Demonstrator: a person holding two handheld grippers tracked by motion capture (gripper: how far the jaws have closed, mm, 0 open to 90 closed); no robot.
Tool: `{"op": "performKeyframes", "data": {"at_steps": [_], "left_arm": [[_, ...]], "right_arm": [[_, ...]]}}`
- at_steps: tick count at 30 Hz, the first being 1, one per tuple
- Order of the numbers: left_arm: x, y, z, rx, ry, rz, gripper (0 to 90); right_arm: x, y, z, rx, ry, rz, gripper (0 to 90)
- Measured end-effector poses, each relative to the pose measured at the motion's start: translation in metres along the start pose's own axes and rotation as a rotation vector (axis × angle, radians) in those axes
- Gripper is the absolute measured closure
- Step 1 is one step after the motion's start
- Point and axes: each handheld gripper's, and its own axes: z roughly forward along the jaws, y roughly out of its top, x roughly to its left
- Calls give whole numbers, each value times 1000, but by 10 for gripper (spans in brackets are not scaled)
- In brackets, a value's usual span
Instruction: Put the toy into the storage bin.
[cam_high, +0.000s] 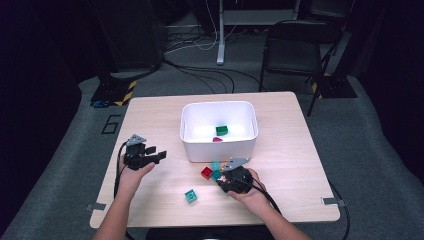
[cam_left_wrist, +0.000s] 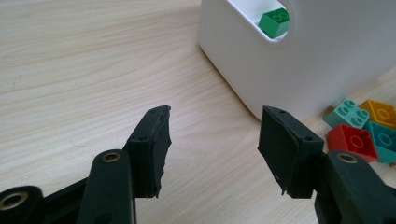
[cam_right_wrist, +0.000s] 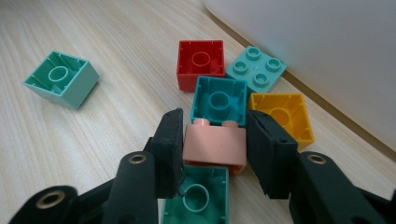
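My right gripper (cam_right_wrist: 215, 144) clamped on pink brick (cam_right_wrist: 215, 145); left gripper (cam_left_wrist: 212, 151) wide open, empty. Risk: teal brick (cam_right_wrist: 219, 100) at 12 o'clock snags, drags along on lift.

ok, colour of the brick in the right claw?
Pale pink brick; clearest in the right gripper view.

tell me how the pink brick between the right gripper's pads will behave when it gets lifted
The pink brick looks like rigid moulded plastic, so it probably won't flex. The right gripper presses its flat sides squarely, so slipping seems unlikely. It looks small and likely hollow, so probably light.
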Motion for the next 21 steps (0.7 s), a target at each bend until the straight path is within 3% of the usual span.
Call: {"op": "performKeyframes", "data": {"at_steps": [11, 21], "left_arm": [[0, 0, 0, -2, 2, -2, 428], [0, -1, 1, -1, 7, -4, 428]], "right_arm": [[2, 4, -7, -21, 25, -13, 585], [3, 19, -31, -63, 57, -11, 585]]}}
